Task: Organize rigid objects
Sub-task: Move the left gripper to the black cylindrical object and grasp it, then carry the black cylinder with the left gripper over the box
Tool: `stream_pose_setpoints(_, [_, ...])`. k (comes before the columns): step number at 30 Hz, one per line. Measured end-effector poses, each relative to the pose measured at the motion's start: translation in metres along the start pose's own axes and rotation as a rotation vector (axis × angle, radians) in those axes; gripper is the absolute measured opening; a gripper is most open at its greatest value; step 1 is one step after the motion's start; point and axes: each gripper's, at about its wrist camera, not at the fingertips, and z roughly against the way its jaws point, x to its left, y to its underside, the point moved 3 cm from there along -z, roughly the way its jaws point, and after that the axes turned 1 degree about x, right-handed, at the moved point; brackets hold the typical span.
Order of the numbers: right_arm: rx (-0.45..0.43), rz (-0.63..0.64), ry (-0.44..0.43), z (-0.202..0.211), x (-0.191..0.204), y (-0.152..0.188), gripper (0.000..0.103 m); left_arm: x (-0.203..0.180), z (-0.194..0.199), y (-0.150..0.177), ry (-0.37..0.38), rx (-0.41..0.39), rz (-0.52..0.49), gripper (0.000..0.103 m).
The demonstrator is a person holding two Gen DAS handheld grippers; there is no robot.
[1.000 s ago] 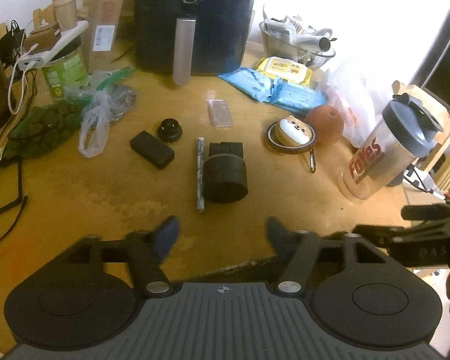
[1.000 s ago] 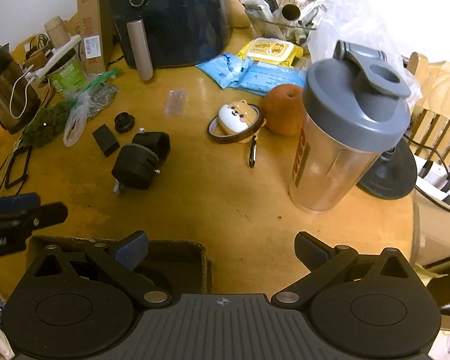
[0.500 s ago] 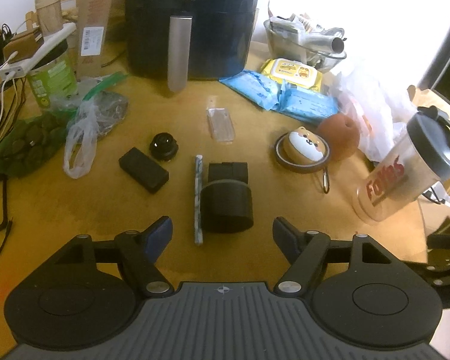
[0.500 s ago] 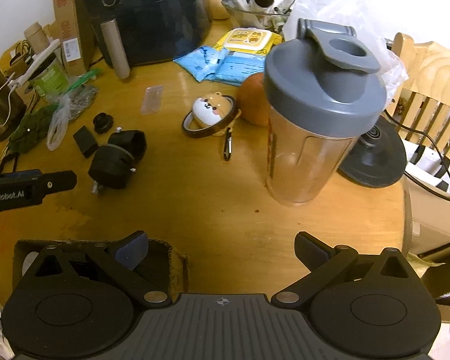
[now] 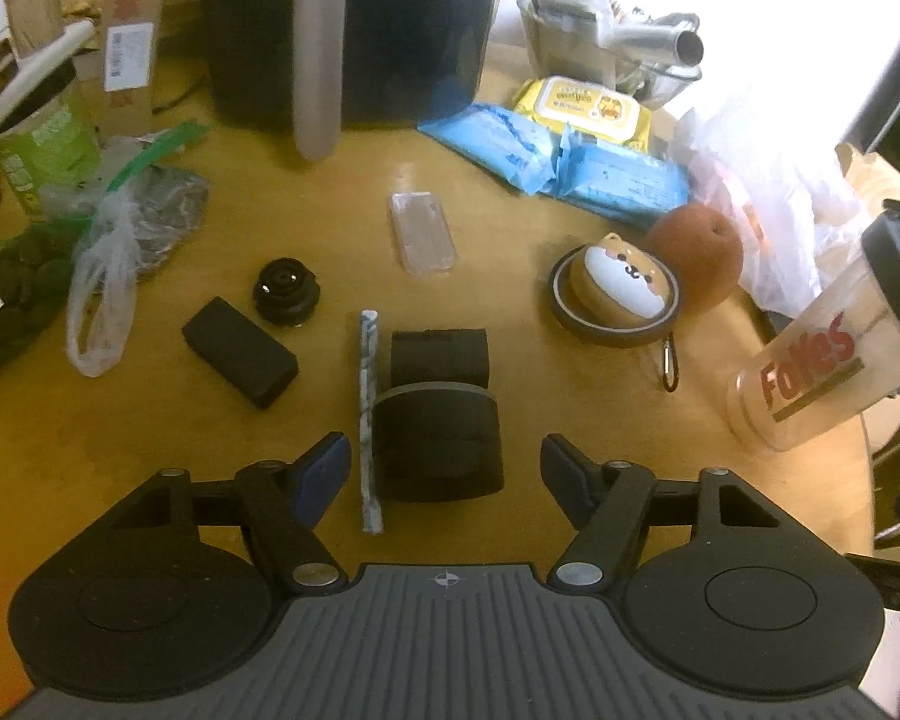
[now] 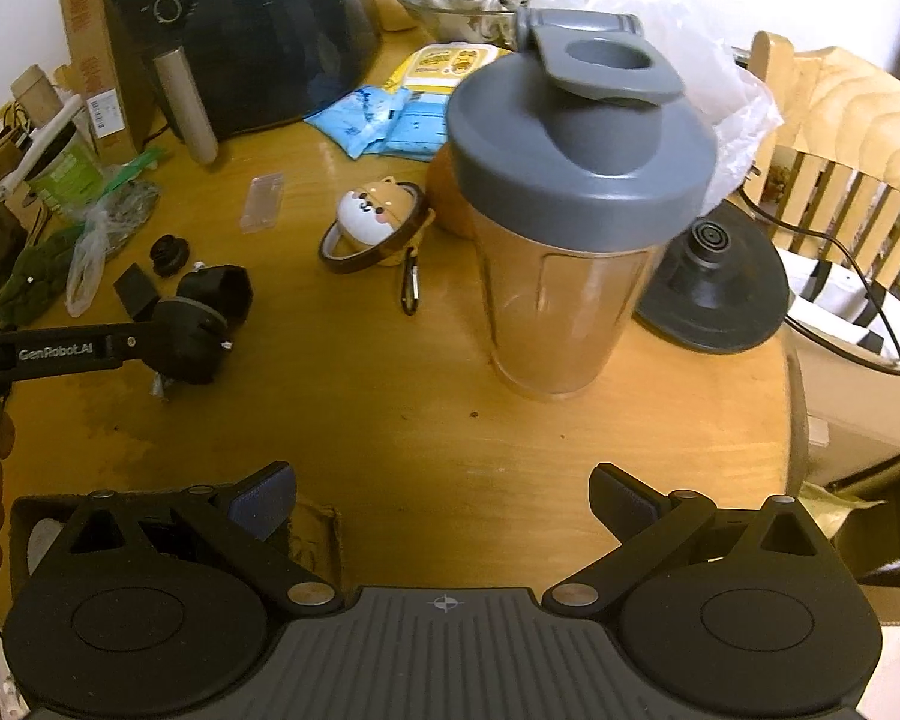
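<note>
A black cylindrical object (image 5: 438,444) with a squarish black part behind it lies on the wooden table (image 5: 570,420). My left gripper (image 5: 444,459) stands over its near end, one finger on each side. The jaws are closing, with the pads still clear of it. A thin wrapped stick (image 5: 369,420) lies along its left side, also between the fingers. The right wrist view shows the left gripper's finger (image 6: 72,348) reaching that black object (image 6: 204,324). My right gripper (image 6: 444,492) is open and empty, facing a clear shaker bottle with a grey lid (image 6: 570,228).
A black block (image 5: 240,360), a black round cap (image 5: 285,291), a clear phone case (image 5: 423,231), a dog-shaped case in a ring (image 5: 618,291) and an orange fruit (image 5: 696,252) lie nearby. An air fryer (image 5: 354,24) stands behind. An open cardboard box (image 6: 312,528) sits under the right gripper.
The left gripper has moved forward and down until the black cylinder sits between its fingers, and its jaws have narrowed a little. The right gripper has come closer to the shaker bottle.
</note>
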Motion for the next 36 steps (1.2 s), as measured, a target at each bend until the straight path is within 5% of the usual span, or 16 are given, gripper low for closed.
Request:
stream_pose_setpoints(8, [0.006,-0.035,0.012,0.0,-0.013,0.002,0.103,0.002,-0.03,-0.005,-0.005,0.07,0.012,0.057])
stream_pose_setpoints(23, [0.01,-0.079,0.024,0.002,-0.028,0.006,0.103,-0.003,-0.04,-0.009,-0.018,0.118,-0.005,0.056])
stream_pose_setpoints(36, [-0.004,-0.033,-0.002,0.005,-0.013,0.004,0.103,-0.005,0.004,-0.004,0.001,0.042,0.005,0.056])
